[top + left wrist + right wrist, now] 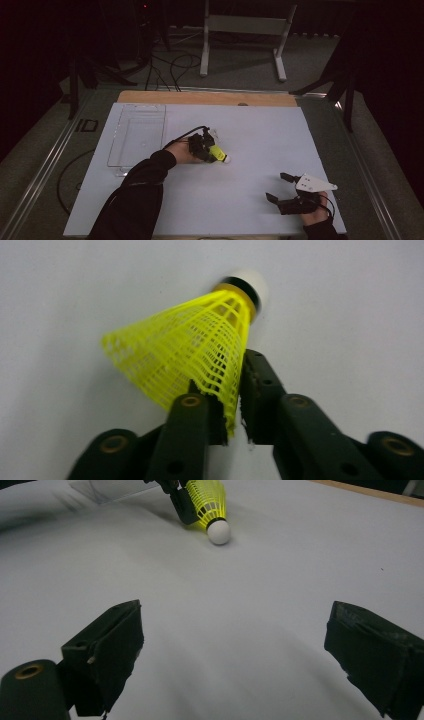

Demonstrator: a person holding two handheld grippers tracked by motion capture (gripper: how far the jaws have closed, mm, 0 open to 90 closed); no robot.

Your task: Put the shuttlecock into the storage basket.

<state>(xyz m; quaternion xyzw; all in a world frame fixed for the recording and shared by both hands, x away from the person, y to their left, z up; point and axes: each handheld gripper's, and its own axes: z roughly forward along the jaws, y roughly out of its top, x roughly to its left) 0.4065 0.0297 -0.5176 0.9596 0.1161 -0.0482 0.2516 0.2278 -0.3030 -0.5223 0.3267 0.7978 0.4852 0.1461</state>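
White table top; clear tray left; yellow shuttlecock centre.

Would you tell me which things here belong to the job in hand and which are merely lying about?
In the job:
- yellow shuttlecock
- left gripper, shut on the shuttlecock's skirt

Lying about:
- clear tray, away from both grippers
- right gripper, open, holding nothing
- white stand beyond the table

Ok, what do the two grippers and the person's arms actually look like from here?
Both grippers are black with two blocky jaws. The left gripper trails a black cable; its links show brass-coloured pivot pins. The right gripper carries a grey three-cornered plate on top and also trails a black cable. The left sleeve is black and long.
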